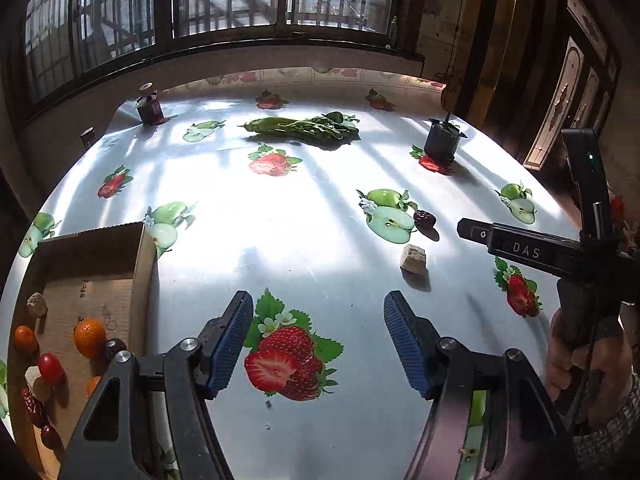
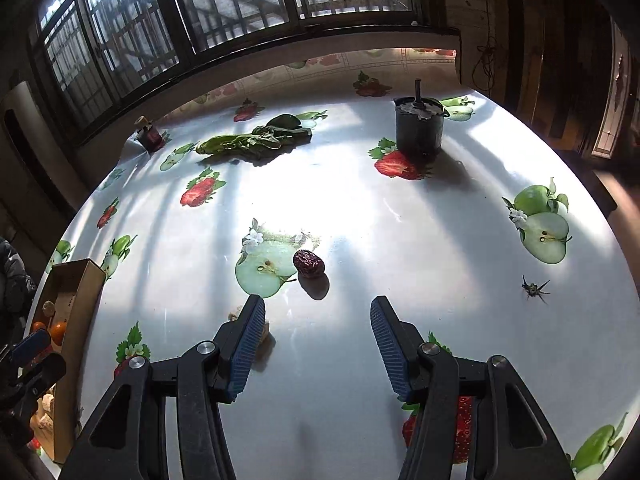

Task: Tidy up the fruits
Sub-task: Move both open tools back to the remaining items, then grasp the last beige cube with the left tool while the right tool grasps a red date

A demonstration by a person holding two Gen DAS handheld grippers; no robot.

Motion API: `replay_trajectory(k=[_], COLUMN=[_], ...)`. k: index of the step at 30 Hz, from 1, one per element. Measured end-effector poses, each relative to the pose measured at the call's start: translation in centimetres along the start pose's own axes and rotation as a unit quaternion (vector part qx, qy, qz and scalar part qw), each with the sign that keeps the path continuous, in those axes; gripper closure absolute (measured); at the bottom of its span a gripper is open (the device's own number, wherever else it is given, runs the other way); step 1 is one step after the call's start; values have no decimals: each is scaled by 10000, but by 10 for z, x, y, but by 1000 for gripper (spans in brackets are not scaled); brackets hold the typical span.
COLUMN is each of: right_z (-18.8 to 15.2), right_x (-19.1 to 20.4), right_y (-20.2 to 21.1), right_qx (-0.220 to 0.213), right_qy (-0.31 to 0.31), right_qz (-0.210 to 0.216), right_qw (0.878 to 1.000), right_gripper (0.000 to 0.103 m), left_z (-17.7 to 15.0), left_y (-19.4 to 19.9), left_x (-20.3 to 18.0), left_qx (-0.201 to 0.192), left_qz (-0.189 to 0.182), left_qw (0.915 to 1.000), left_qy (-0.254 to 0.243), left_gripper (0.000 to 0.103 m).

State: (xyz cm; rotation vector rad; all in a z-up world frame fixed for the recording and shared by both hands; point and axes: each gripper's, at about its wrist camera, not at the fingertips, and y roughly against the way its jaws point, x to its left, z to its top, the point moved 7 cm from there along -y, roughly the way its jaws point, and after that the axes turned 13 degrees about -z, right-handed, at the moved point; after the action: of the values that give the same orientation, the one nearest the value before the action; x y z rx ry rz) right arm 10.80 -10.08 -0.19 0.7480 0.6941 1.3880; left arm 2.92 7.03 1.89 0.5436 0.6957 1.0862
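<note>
The left claw (image 1: 318, 340) is nearest the camera, its two blue pads standing apart with nothing between them, over a printed strawberry on the surface (image 1: 320, 216). The right claw (image 2: 318, 350) is also open and empty; behind its left finger a pale chunk (image 2: 262, 330) is mostly hidden.

The landmark is the cardboard box (image 1: 90, 280) at the left edge of the surface. Inside it I count two oranges, the big one (image 1: 90, 337) and a smaller one (image 1: 25, 338), one red tomato (image 1: 50, 367), two pale chunks (image 1: 37, 304), and some dark red dates (image 1: 34, 404); their exact number I cannot tell.

Well to the right of the box, two things lie loose on the surface: one dark date (image 1: 425, 219) and one pale chunk (image 1: 413, 257), near each other. Further from the box lie one bunch of green leaves (image 1: 304, 127), one black pot (image 1: 442, 142) and one small dark jar (image 1: 150, 106).
</note>
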Motion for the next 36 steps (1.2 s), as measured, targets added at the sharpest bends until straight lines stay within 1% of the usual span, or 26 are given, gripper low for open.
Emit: replay_trajectory(k=[2,4,7,12,13,14,15,16,17,18,22,23,24,25,31,34,36], right_z=[3,7,10,9,9,9,8,8,8,8,8,8,8,8,4,1,-2], right_x=[-2,2,14,28,29,31,33,34,35,35,34,34,33,32,24,17,13], right_y=[-10,-18,-29,-42,-45,-46,-48,-48,-49,-49,-50,-50,-49,-49,-45,-39,-34], right_qx=[32,39,0,-29,-29,-35,-43,-42,-65,-83,-92,-78,-60,-47,47,122,198], right_qy=[20,77,266,495,524,554,598,635,669,688,698,685,658,631,425,237,68], right_qz=[-20,27,41,88,94,95,100,101,83,78,7,29,46,56,90,176,344], right_qw=[10000,10000,9996,9987,9986,9984,9982,9979,9977,9976,9975,9976,9978,9980,9990,9995,9992], right_gripper=[44,44,44,45,45,48,50,56,61,62,74,78,80,81,81,81,81], left_z=[3,6,12,13,11,11,10,9,8,8,12,13,14,14,11,9,9], left_y=[-23,-42,-63,-89,-93,-96,-100,-103,-105,-107,-113,-114,-116,-117,-111,-95,-79], left_x=[-18,-31,-41,-50,-51,-51,-51,-51,-51,-50,-47,-47,-47,-47,-45,-42,-40], left_qx=[78,135,211,394,427,466,505,527,540,541,499,489,486,500,521,463,365], left_qz=[-208,-407,-519,-711,-745,-760,-779,-804,-833,-853,-913,-897,-867,-833,-703,-663,-691], left_qw=[9995,9986,9978,9957,9953,9951,9948,9946,9944,9944,9945,9947,9950,9952,9961,9967,9969], left_qy=[-211,-304,-360,-445,-442,-437,-423,-401,-355,-300,-128,-121,-114,-114,-101,-37,21], left_gripper=[36,37,41,42,46,51,52,55,56,56,57,61,66,80,81,81,81])
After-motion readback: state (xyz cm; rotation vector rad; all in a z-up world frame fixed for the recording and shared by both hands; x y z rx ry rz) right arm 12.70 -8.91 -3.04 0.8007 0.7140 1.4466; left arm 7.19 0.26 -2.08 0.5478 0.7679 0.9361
